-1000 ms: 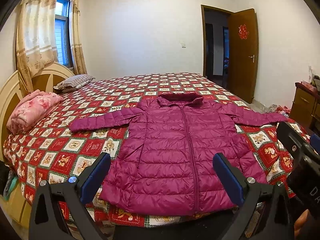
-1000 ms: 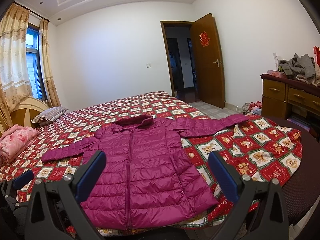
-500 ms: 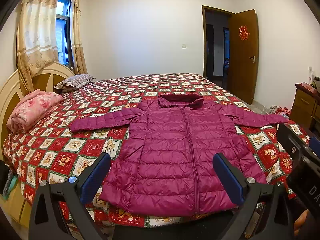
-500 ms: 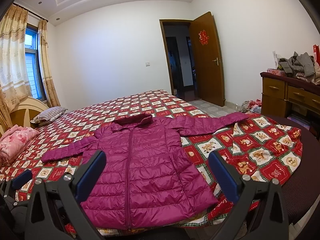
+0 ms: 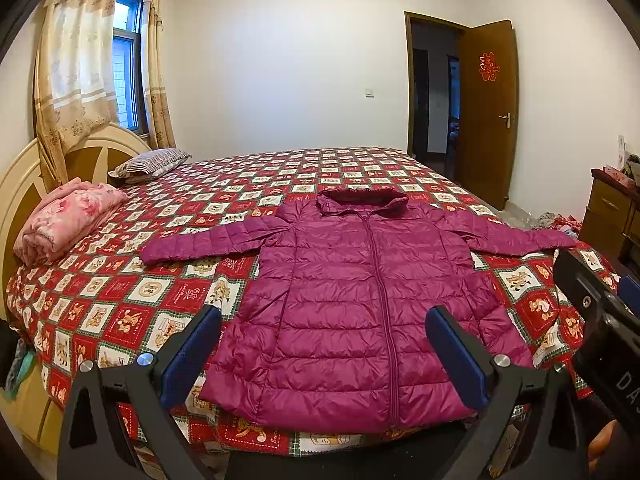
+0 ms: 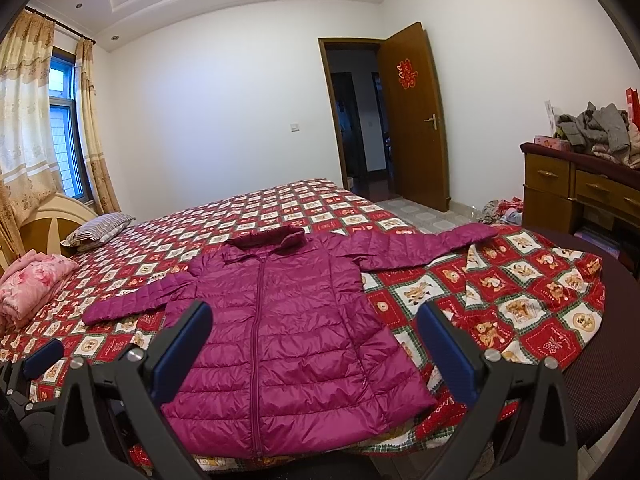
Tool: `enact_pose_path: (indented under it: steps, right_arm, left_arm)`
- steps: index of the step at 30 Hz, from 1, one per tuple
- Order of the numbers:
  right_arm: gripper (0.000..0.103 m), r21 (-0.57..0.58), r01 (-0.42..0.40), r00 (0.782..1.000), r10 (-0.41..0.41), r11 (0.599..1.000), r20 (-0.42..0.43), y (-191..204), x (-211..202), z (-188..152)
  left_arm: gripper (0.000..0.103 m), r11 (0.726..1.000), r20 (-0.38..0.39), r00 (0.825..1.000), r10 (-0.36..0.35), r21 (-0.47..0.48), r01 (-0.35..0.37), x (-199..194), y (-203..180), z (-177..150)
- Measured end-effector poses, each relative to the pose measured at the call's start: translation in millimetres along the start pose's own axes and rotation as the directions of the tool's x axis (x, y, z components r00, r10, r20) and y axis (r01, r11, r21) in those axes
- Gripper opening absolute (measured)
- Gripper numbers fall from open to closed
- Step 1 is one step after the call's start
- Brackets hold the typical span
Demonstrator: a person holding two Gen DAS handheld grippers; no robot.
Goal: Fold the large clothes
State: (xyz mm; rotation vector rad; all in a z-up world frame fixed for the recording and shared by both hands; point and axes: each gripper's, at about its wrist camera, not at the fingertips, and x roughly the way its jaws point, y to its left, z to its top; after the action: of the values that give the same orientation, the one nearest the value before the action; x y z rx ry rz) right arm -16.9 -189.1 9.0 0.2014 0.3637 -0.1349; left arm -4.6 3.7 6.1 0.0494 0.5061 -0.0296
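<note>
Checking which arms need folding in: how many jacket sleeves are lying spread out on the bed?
2: left sleeve points toward the pink bedding; right sleeve points toward the dresser.

1 jacket (image 5: pixel 360 304), 1 pillow (image 5: pixel 150 162).

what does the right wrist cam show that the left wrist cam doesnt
Only the right wrist view shows the grey clothes pile on the dresser, the recessed ceiling, and the bedspread's turned-up corner. Only the left wrist view shows the full headboard and the right gripper's body at its edge. Both share the purple jacket spread flat and zipped on the bed, the pink quilt, and the open door.
</note>
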Motion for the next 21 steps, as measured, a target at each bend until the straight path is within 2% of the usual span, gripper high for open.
enact_pose_path:
  steps: [21]
  right_arm:
    - [0.103, 0.003, -0.003, 0.999, 0.003, 1.000, -0.038, 3.0, 7.1, -5.5]
  left_arm:
    - [0.102, 1.000, -0.017, 1.000, -0.004, 0.000, 0.004, 3.5, -2.9, -1.9]
